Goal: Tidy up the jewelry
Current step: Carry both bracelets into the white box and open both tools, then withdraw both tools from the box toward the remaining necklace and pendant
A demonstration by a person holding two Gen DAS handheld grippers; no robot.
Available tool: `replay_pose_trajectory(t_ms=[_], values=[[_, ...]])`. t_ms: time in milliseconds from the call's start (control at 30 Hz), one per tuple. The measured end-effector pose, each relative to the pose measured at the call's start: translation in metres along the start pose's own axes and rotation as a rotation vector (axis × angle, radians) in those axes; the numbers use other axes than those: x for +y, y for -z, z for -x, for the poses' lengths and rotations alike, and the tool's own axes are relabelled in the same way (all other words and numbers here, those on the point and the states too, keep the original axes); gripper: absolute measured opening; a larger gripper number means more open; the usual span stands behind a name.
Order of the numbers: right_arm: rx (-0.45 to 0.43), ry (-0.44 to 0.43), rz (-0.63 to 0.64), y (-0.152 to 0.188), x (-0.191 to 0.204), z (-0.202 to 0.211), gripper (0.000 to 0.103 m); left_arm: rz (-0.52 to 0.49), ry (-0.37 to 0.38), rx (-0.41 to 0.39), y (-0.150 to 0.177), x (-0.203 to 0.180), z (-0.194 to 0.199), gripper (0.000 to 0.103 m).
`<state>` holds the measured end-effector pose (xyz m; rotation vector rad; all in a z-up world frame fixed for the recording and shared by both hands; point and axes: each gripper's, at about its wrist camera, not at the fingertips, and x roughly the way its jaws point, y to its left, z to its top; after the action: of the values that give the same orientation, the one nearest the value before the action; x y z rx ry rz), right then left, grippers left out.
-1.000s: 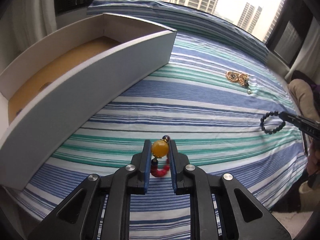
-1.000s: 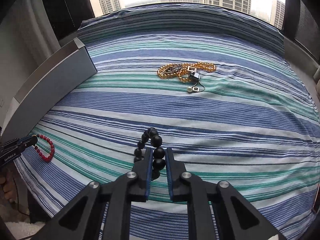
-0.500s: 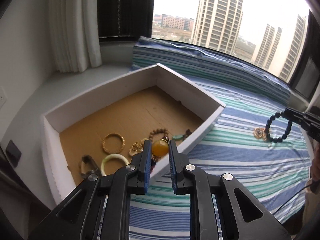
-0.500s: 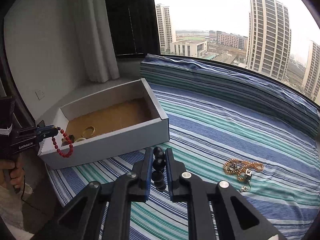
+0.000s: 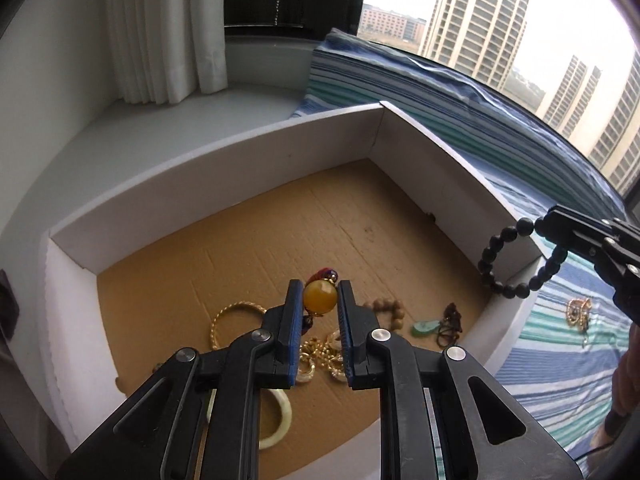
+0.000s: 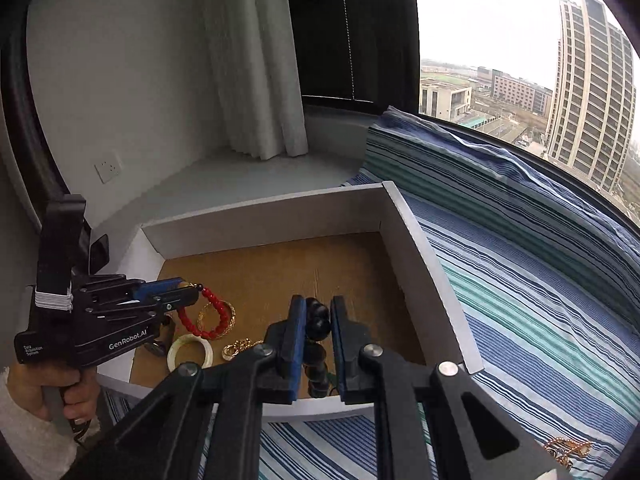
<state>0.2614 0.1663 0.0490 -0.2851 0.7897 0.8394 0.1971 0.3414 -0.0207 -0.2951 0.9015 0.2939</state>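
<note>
One striped bedcover [image 6: 540,280] fills the right of the right wrist view, from about one to five o'clock. One white box [image 5: 240,160] with a brown cardboard floor sits on it at centre, open-topped. Two hand-held grippers hang over the box.

The left gripper [image 5: 318,300] is nearly closed, its pads pinching the amber bead [image 5: 319,298] of one red bead bracelet [image 6: 206,316]; the red loop dangles just below the fingertips, above the box floor near its seven o'clock corner. In the right wrist view a hand [image 6: 52,388] grips that tool's handle at eight o'clock.

The right gripper [image 6: 316,320] is likewise nearly closed, clamped on one black bead bracelet [image 5: 508,260], which hangs from its tips over the box's three o'clock wall in the left wrist view.

On the box floor lie one gold bangle [image 5: 224,316], one pale jade bangle [image 6: 188,354], one brown wooden bead string [image 5: 390,308], one green pendant [image 5: 426,328] and a tangle of gold pieces [image 5: 320,356], too jumbled to count. One more gold cluster [image 5: 578,312] rests on the bedcover at three o'clock, outside the box.
</note>
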Motion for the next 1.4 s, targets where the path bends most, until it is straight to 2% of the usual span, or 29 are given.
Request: replay_pose_trajectory(t_ms=[100,133,167,200,233,267,433,533,633,833,933,1033,1100,1200,1400], values=[[0.028,0.026,-0.006,-0.003,-0.012,-0.027,0.013,-0.021,-0.011,0.002,-0.009,-0.010,-0.018,0.017],[0.034,0.038,-0.008,-0.004,-0.016,-0.033,0.014,-0.026,-0.028,-0.007,-0.011,-0.012,-0.018,0.023],[0.032,0.059,-0.013,-0.005,-0.019,-0.036,0.014,-0.026,-0.049,-0.017,-0.012,-0.014,-0.017,0.043],[0.023,0.072,-0.026,-0.006,-0.023,-0.035,0.023,-0.022,-0.063,-0.036,-0.011,-0.015,-0.012,0.056],[0.005,0.064,-0.051,-0.004,-0.029,-0.028,0.036,-0.017,-0.069,-0.065,-0.010,-0.016,-0.005,0.074],[-0.017,0.054,-0.073,-0.002,-0.033,-0.019,0.038,-0.015,-0.072,-0.099,-0.007,-0.017,0.004,0.083],[-0.098,0.089,-0.079,0.017,-0.045,0.034,0.039,-0.030,-0.051,-0.165,0.018,-0.034,0.045,0.088],[-0.109,0.107,-0.091,0.051,-0.049,0.062,0.044,-0.069,-0.031,-0.186,0.047,-0.058,0.066,0.096],[-0.095,0.146,-0.117,0.106,-0.057,0.084,0.051,-0.140,0.009,-0.177,0.085,-0.095,0.075,0.099],[0.011,0.286,-0.210,0.236,-0.081,0.107,0.052,-0.217,0.106,-0.094,0.166,-0.174,0.055,0.099],[0.049,0.395,-0.265,0.294,-0.102,0.122,0.052,-0.241,0.156,-0.023,0.196,-0.209,0.032,0.099],[0.081,0.501,-0.304,0.336,-0.124,0.137,0.052,-0.287,0.160,-0.006,0.217,-0.239,0.014,0.099],[0.090,0.543,-0.342,0.356,-0.138,0.146,0.052,-0.302,0.161,0.003,0.226,-0.253,0.004,0.099],[0.088,0.559,-0.408,0.375,-0.155,0.156,0.052,-0.309,0.158,0.029,0.231,-0.265,-0.011,0.099],[0.072,0.542,-0.443,0.385,-0.161,0.151,0.052,-0.350,0.128,0.025,0.236,-0.278,-0.019,0.099]])
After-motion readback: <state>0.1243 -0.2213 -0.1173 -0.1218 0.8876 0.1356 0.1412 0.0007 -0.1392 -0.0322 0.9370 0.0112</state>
